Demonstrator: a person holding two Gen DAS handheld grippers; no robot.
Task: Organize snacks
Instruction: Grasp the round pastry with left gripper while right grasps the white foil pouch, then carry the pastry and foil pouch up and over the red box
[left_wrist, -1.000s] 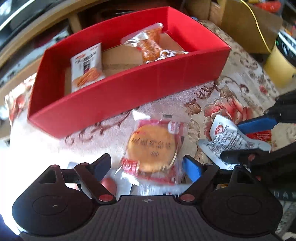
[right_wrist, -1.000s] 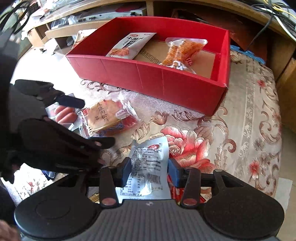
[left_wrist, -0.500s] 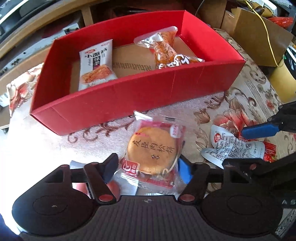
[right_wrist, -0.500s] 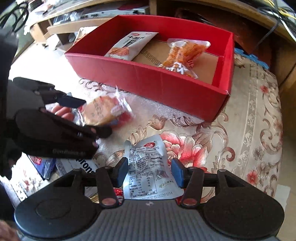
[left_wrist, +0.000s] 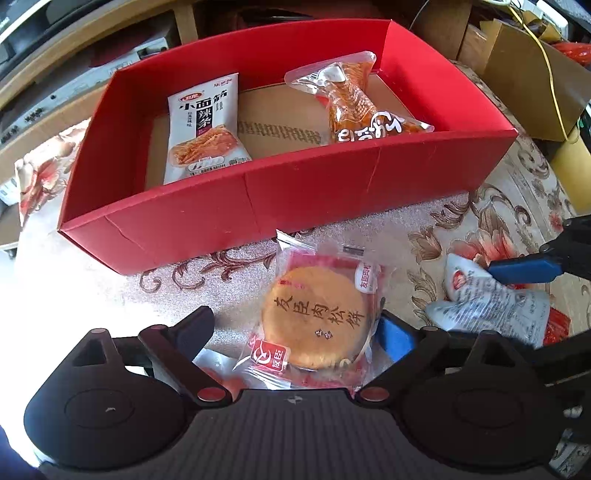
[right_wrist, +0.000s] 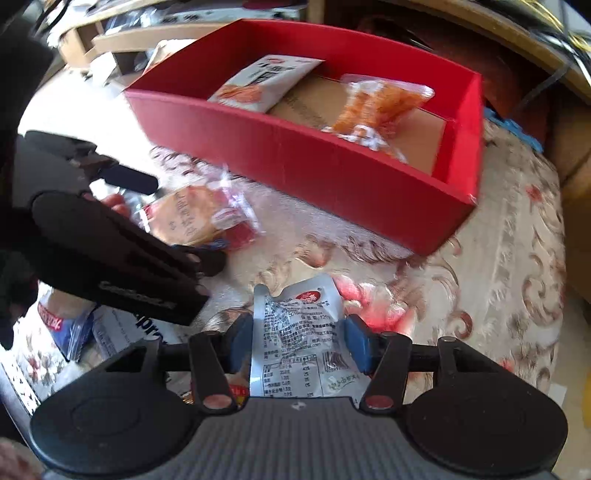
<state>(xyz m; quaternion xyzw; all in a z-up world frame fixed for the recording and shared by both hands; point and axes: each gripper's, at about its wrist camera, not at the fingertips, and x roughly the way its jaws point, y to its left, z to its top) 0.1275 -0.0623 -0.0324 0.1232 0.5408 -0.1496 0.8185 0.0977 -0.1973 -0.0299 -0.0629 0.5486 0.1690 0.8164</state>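
Two snack packets lie inside the red box (left_wrist: 288, 199), which I take as the landmark: a white packet of spicy strips (left_wrist: 202, 129) toward its left end and a clear packet with orange pieces (left_wrist: 360, 107) toward its right end, both on the brown cardboard floor. In front of the box's near wall, on the flowered tablecloth (left_wrist: 491, 206), lies a round pastry in a clear and red wrapper (left_wrist: 317, 317). The left gripper (left_wrist: 295, 332) stands over this pastry with its jaws wide; they have just been opening, the pastry is between them, the blue pad on one side is just beside the wrapper, and the other finger is clearly apart from it. Farther from the box, toward its right end, a silver packet with printed text (right_wrist: 295, 332) lies on the cloth. The right gripper (right_wrist: 297, 341) has this silver packet between its blue pads; the jaws are quite narrow and have just been opening a little, and the pads stand just beside the packet's edges without pressing.
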